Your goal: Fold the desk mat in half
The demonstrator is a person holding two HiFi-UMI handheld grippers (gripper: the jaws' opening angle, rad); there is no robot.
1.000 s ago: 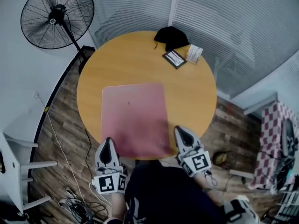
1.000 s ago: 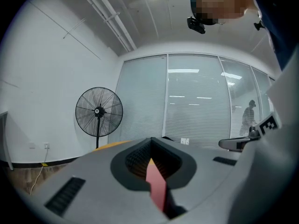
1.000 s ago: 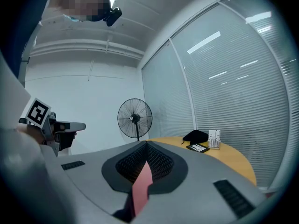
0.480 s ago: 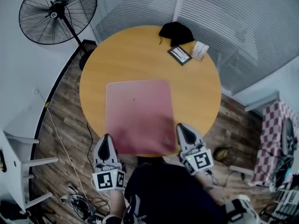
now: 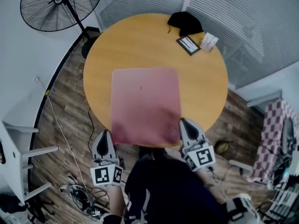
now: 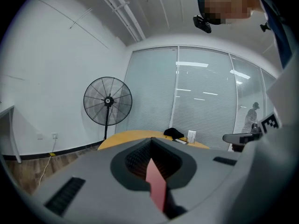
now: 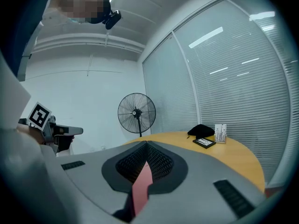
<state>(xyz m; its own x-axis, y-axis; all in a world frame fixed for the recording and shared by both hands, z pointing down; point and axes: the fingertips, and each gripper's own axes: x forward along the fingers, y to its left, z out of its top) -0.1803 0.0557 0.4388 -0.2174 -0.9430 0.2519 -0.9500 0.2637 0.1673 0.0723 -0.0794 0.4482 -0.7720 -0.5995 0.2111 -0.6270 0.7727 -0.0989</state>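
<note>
One round wooden counter stands on a plank floor, with loose cables on the boards off the counter's near-left side. At the counter's near rim, the left claw is closed tight on the near-left corner of the pink desk mat, a thin pink strip pinched between its jaws. The right claw is clamped the same way on the near-right corner. The mat lies spread open over the counter's near half, its near edge at the rim. Toward the counter's far-right rim sit a black cloth bundle, a dark flat card and a small white box, close together. Beyond the counter's far-left side stands a black pedestal fan. Behind the counter runs a glass wall with slatted blinds.
</note>
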